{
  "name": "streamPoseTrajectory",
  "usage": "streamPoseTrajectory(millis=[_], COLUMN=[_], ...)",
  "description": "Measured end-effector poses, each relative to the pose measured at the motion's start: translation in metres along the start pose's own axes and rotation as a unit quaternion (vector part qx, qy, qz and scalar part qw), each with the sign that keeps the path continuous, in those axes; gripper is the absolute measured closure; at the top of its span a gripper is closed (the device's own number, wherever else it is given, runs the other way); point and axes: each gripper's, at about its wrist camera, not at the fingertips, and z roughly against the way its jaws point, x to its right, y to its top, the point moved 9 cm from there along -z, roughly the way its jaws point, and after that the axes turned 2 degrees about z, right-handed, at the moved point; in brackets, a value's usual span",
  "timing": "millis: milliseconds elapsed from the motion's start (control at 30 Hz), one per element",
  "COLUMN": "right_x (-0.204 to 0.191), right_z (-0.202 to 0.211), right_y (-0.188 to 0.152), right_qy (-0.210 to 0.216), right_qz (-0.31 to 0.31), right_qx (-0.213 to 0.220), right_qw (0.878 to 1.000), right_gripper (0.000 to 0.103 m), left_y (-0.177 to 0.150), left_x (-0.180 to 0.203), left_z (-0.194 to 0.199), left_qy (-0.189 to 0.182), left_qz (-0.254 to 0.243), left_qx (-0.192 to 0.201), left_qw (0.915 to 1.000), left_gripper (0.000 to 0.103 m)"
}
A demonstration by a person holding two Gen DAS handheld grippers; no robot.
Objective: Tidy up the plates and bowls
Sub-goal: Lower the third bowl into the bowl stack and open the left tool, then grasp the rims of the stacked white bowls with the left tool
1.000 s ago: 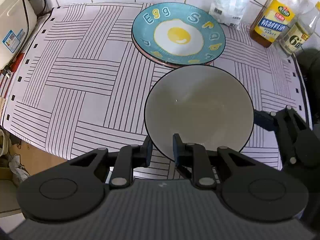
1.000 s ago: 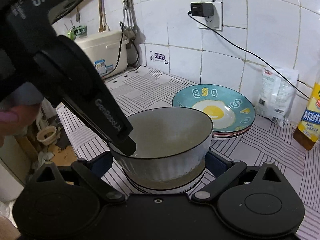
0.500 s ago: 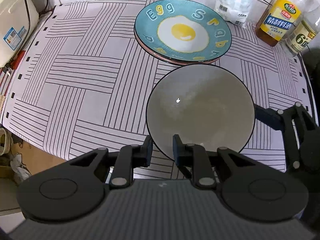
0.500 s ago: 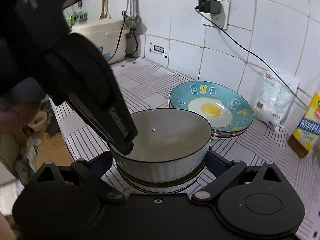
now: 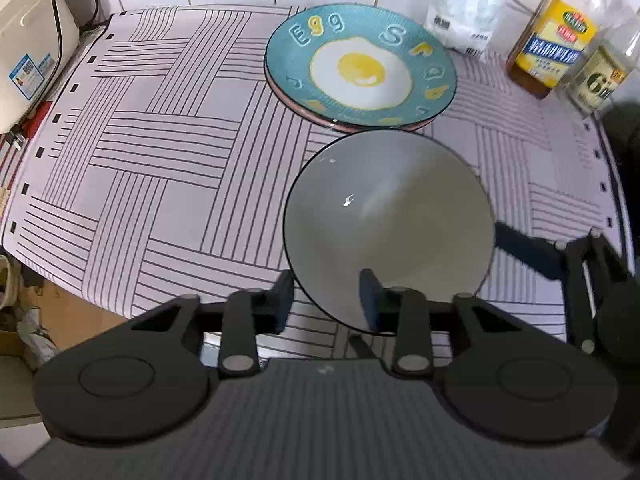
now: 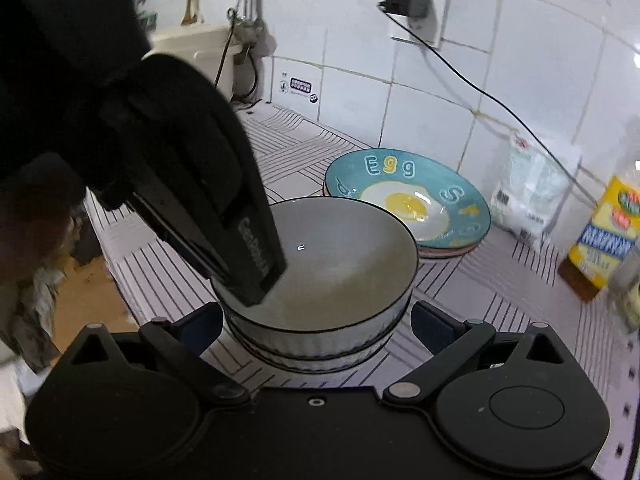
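A white ribbed bowl [image 5: 390, 220] with a dark rim sits nested in a second like bowl [image 6: 316, 360] on the striped cloth. My left gripper [image 5: 326, 300] is open, its jaws spread apart astride the bowl's near rim, one finger inside and one outside. In the right wrist view the left gripper [image 6: 256, 276] reaches down into the bowl [image 6: 344, 256]. My right gripper [image 6: 316, 320] is open, its fingers on either side of the stacked bowls without touching. A teal egg-print plate [image 5: 360, 68] tops a plate stack behind the bowls, also seen in the right wrist view [image 6: 404, 196].
Two bottles [image 5: 554, 40] and a white bag [image 5: 464, 12] stand at the back right by the tiled wall. A rice cooker [image 5: 24, 44] stands at the back left. The cloth's front edge [image 5: 120, 304] drops off at the counter edge. A plug and cable [image 6: 404, 2] hang on the wall.
The left gripper's jaws have spread apart off the bowl's rim. The bowl has settled lower into the bowl beneath. The right gripper stays open around the stack.
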Motion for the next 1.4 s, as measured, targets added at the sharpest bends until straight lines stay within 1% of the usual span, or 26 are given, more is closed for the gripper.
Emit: streamPoseTrajectory(millis=[67,133,233,267,367,467,567,633,767,867,933,1000,1067,1133,1200,1300,1367,1400], right_x=[0.002,0.003,-0.001,-0.003,-0.005,-0.005,-0.008,-0.009,-0.012,-0.019,-0.024,-0.028,-0.030,-0.034,-0.038,-0.038,-0.041,-0.043], right_z=[0.006,0.013,0.027,0.030,0.042,0.051,0.061,0.064,0.072,0.079,0.085,0.088,0.087,0.086,0.082,0.077,0.069,0.063], right_y=[-0.001,0.000,0.003,0.004,0.003,0.003,0.005,0.004,0.002,-0.002,-0.005,-0.008,-0.011,-0.016,-0.021,-0.026,-0.032,-0.035], right_qy=[0.012,0.021,0.054,0.061,0.061,0.053,0.049,0.043,0.031,0.037,0.045,0.041,0.028,0.014,0.007,0.009,-0.001,-0.010], right_qz=[-0.018,-0.027,-0.047,-0.054,-0.078,-0.094,-0.102,-0.113,-0.131,-0.123,-0.132,-0.134,-0.127,-0.120,-0.119,-0.143,-0.140,-0.132], right_qx=[0.000,0.003,0.020,0.024,0.032,0.038,0.068,0.079,0.103,0.124,0.123,0.119,0.112,0.094,0.082,0.089,0.087,0.082], right_qw=[1.000,0.999,0.997,0.996,0.995,0.993,0.991,0.990,0.986,0.984,0.983,0.983,0.985,0.988,0.989,0.986,0.986,0.988], right_gripper=[0.001,0.001,0.001,0.001,0.001,0.001,0.001,0.001,0.001,0.001,0.001,0.001,0.001,0.001,0.001,0.001,0.001,0.001], left_y=[0.000,0.001,0.006,0.006,0.004,0.001,-0.003,-0.005,-0.012,-0.020,-0.025,-0.028,-0.032,-0.036,-0.041,-0.046,-0.048,-0.048], left_x=[0.000,-0.004,-0.006,-0.008,-0.012,-0.019,-0.025,-0.027,-0.029,-0.032,-0.036,-0.038,-0.041,-0.044,-0.046,-0.050,-0.053,-0.054], left_z=[0.005,0.013,0.028,0.031,0.042,0.053,0.061,0.067,0.080,0.085,0.089,0.091,0.091,0.089,0.086,0.079,0.070,0.067], left_qy=[-0.004,0.000,-0.001,-0.006,-0.029,-0.023,-0.035,-0.046,-0.050,-0.058,-0.063,-0.063,-0.067,-0.073,-0.073,-0.081,-0.085,-0.091], left_qz=[0.005,0.019,0.021,0.026,0.035,0.024,0.021,0.015,-0.005,0.000,-0.001,-0.005,-0.002,0.001,0.002,0.004,0.013,0.020], left_qx=[0.006,0.018,0.048,0.049,0.052,0.067,0.074,0.081,0.111,0.108,0.112,0.124,0.130,0.133,0.140,0.143,0.137,0.135], left_qw=[1.0000,0.9996,0.9986,0.9985,0.9976,0.9972,0.9964,0.9955,0.9925,0.9925,0.9917,0.9903,0.9892,0.9884,0.9875,0.9864,0.9868,0.9865], left_gripper=[0.064,0.064,0.064,0.063,0.063,0.063,0.063,0.063,0.063,0.063,0.063,0.062,0.062,0.060,0.057,0.052,0.051,0.049])
